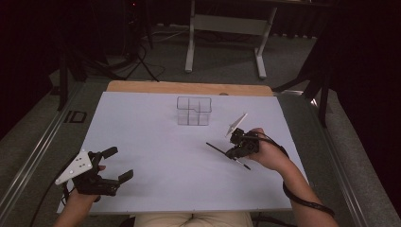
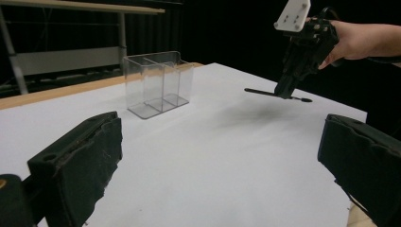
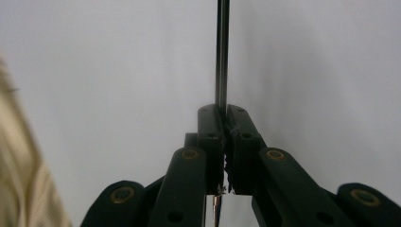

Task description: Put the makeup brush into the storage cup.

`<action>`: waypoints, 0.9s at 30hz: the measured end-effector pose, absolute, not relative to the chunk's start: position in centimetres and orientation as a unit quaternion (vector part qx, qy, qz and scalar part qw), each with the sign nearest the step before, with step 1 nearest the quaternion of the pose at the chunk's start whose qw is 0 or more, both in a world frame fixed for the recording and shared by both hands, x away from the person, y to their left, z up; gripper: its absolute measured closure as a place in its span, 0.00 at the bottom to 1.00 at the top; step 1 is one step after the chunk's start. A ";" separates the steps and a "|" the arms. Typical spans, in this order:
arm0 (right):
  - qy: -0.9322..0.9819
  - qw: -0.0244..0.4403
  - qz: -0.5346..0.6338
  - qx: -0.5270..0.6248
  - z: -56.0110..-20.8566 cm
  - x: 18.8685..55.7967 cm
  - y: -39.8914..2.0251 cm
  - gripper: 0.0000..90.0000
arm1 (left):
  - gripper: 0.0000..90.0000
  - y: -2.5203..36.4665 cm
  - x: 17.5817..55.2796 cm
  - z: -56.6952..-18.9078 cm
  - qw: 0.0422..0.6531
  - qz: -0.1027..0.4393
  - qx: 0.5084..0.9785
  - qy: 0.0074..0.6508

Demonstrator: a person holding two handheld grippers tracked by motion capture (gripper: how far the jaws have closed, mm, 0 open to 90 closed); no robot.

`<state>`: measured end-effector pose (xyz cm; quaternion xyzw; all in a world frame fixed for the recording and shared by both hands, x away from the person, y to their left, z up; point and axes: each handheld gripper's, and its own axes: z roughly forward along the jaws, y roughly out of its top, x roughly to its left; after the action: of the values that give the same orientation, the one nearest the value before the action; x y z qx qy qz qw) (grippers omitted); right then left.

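Observation:
A thin black pen-like stick (image 1: 215, 147) hangs level a little above the white tabletop (image 1: 156, 142), and my right gripper (image 1: 232, 155) is shut on its middle. In the right gripper view the stick (image 3: 222, 47) runs straight up from between the closed jaws of the right gripper (image 3: 223, 113). From the left gripper view, the stick (image 2: 260, 91) sticks out to both sides of the right gripper (image 2: 285, 91), which points down. A clear plastic organiser (image 1: 194, 111) with several compartments stands at the middle back and looks empty (image 2: 158, 82). My left gripper (image 1: 120, 163) rests open at the front left with nothing in it (image 2: 222, 161).
The white sheet covers a wooden table whose bare edge (image 1: 189, 87) shows at the back. A white desk frame (image 1: 227, 23) stands on the floor beyond. A metal rail (image 1: 33, 151) runs along the left side. Beige cloth (image 3: 19, 165) shows at the left of the right gripper view.

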<state>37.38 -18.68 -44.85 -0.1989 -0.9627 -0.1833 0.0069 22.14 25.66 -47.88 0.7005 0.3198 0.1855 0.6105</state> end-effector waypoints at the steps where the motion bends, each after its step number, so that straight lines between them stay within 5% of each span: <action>1: -0.965 0.006 -0.185 -0.188 -44.8 37.3 -18.6 0.95 | 0.02 25.6 22.2 -47.8 0.610 0.186 0.701 0.320; 27: -0.989 0.010 -0.145 -0.007 -42.7 34.6 -15.1 0.95 | 0.07 19.4 27.2 -47.3 0.553 0.062 0.793 0.248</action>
<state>34.59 -15.06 -42.68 -0.0066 -0.9894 -0.1450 0.0097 27.20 19.38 -47.34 0.7927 0.2481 0.0620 0.5535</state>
